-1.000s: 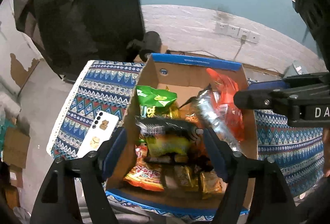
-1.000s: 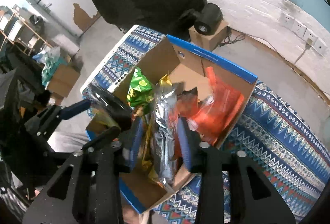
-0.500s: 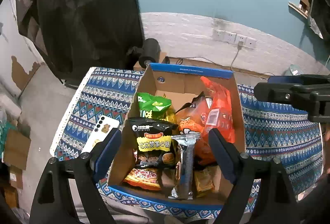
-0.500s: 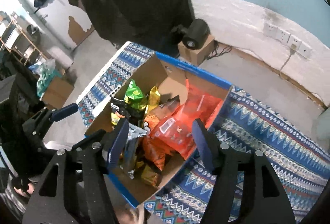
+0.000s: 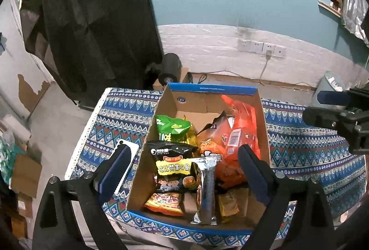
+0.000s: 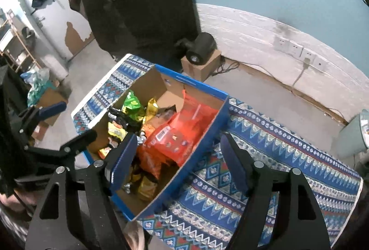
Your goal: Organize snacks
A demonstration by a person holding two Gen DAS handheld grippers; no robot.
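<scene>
An open cardboard box (image 5: 212,88) with a blue rim stands on the patterned tablecloth (image 5: 311,146) and is full of snacks. Inside lie a green bag (image 5: 173,127), a black-and-yellow noodle bag (image 5: 173,164), a silver packet (image 5: 207,187) and orange bags (image 5: 239,134). My left gripper (image 5: 183,153) hovers above the box's near half, its jaws opening and touching nothing. My right gripper (image 6: 179,139) hangs over the box's right wall (image 6: 203,141), its jaws also opening and empty. Each gripper shows at the edge of the other's view.
A white phone (image 5: 128,157) lies on the cloth left of the box. Behind the table are a black cylinder device on a small carton (image 6: 203,49), wall sockets (image 5: 263,47) and a dark hanging cloth (image 5: 92,19). A grey bin (image 6: 355,132) stands at the right.
The left gripper let go of the black-and-yellow bag and the right let go of the silver packet; both now lie in the box. Both grippers opened wider and drew up and back.
</scene>
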